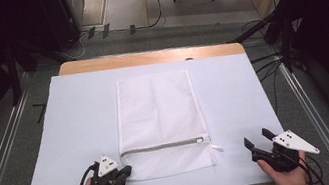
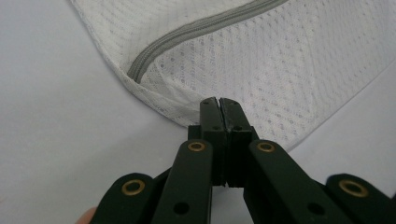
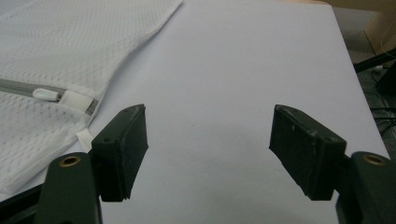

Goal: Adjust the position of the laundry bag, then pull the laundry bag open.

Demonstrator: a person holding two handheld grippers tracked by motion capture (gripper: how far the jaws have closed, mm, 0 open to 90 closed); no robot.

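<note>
On the counter (image 1: 231,81), a white mesh bag (image 1: 159,118) lies flat mid-sheet, its grey zipper (image 1: 164,146) shut near the front edge; no writing is readable. The left tongs (image 2: 219,105) are pressed together at the bag's near-left corner, whether pinching mesh I cannot tell. The right tongs (image 3: 208,154) are spread apart over bare sheet beside the bag.

A wooden counter (image 1: 146,56) carries a pale sheet (image 1: 79,111) over most of its top; a white mesh zip bag (image 1: 159,118) lies flat at frame centre

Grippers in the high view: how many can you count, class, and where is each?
2. The left gripper sits at the mesh bag's near-left corner; the right gripper sits off the bag's near-right side.
</note>
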